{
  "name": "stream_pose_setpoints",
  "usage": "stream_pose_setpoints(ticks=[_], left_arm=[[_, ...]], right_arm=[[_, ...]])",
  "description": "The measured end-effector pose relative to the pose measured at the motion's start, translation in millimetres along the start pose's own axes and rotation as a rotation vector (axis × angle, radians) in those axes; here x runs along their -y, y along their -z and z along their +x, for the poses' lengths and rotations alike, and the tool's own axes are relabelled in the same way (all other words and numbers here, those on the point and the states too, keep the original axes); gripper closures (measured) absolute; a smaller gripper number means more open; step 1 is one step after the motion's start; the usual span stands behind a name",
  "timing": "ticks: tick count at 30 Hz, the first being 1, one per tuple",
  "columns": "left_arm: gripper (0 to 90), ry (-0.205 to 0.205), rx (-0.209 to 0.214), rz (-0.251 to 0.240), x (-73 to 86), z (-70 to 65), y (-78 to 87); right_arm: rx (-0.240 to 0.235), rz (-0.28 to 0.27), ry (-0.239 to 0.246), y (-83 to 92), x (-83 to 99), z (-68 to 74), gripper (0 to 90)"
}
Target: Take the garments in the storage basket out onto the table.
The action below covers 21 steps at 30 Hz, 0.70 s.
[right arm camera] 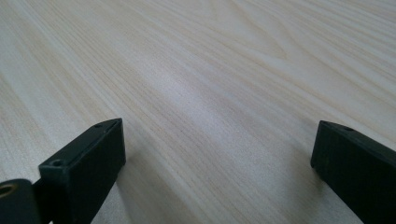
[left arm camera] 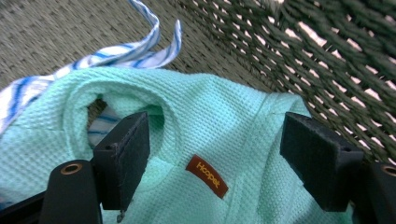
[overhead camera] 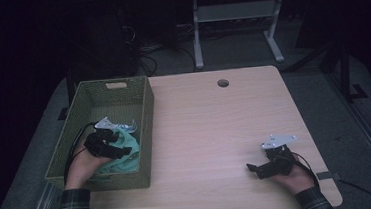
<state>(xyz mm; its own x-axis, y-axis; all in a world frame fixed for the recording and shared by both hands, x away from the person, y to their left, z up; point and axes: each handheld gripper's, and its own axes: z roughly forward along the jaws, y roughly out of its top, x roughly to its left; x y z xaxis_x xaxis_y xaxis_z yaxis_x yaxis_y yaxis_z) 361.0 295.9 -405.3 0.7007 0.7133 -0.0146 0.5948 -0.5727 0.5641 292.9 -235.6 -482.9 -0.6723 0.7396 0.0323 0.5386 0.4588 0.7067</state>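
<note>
Wide-open left fingers (left arm camera: pixel 121 158) astride mint waffle cloth (left arm camera: pixel 219 126) in the basket (overhead camera: pixel 148 132), pads not pressing it.

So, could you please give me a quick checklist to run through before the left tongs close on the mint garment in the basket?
1. Left tongs open: ok, the jaws stand wide apart.
2. Mint garment between the jaws: ok, its waffle cloth and orange label lie in the gap.
3. Pads pressing the cloth: not ok, no pinch yet.
4. Striped cloth out of the bite: cannot tell, a bit shows inside the garment's opening by one jaw.
5. Basket wall clear of the jaws: ok, though close on one side.
6. Right tongs out of the way: ok, open over bare table.
</note>
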Motion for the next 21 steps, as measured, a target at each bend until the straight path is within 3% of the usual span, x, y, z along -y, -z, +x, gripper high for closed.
stream_pose_setpoints(ticks=[8, 9, 21], left_arm=[[23.7, -0.028, 0.015, 0.053, -0.7, -2.9, -6.9], [23.7, -0.015, 0.02, 0.062, -0.5, -4.0, -7.4], [30.7, -0.033, 0.024, 0.162, 0.1, -5.0, -16.3]], right_arm=[[0.0, 0.0, 0.0, 0.0, 0.0, 0.0, 2.8], [0.0, 0.0, 0.0, 0.0, 0.0, 0.0, 2.8], [0.0, 0.0, 0.0, 0.0, 0.0, 0.0, 2.7]])
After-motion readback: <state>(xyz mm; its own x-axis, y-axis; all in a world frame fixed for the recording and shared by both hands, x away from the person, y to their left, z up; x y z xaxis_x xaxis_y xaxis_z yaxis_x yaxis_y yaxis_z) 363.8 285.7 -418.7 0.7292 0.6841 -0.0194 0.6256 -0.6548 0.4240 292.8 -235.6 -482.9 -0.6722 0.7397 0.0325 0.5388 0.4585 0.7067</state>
